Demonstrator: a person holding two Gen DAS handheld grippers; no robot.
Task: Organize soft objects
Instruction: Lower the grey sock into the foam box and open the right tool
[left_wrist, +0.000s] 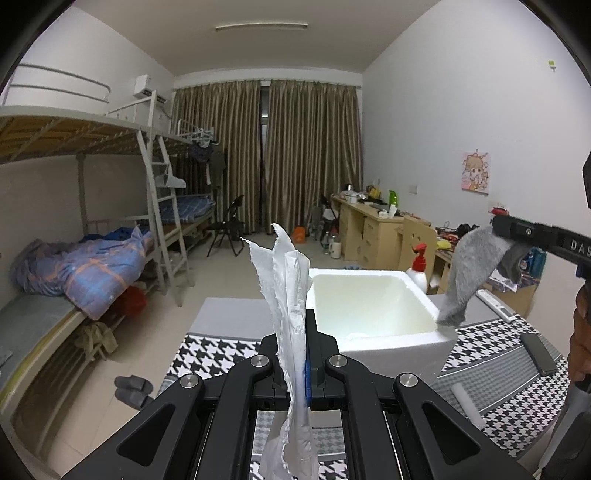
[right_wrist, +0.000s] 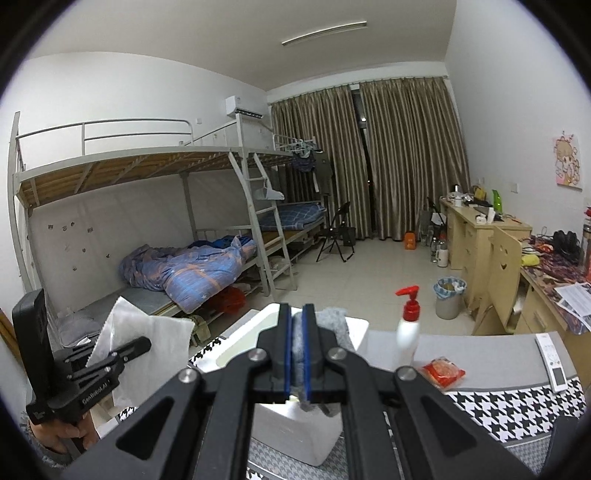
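My left tongs (left_wrist: 295, 354) are clamped tight on a torn white paper towel (left_wrist: 286, 280), which stands upright just left of the white foam box (left_wrist: 373, 310) on the houndstooth-covered desk (left_wrist: 491, 343). My right tongs (right_wrist: 296, 350) are closed on a grey sock (left_wrist: 469, 280), dangling over the box's right rim. A red-capped pump bottle (right_wrist: 408, 325) stands behind the box.
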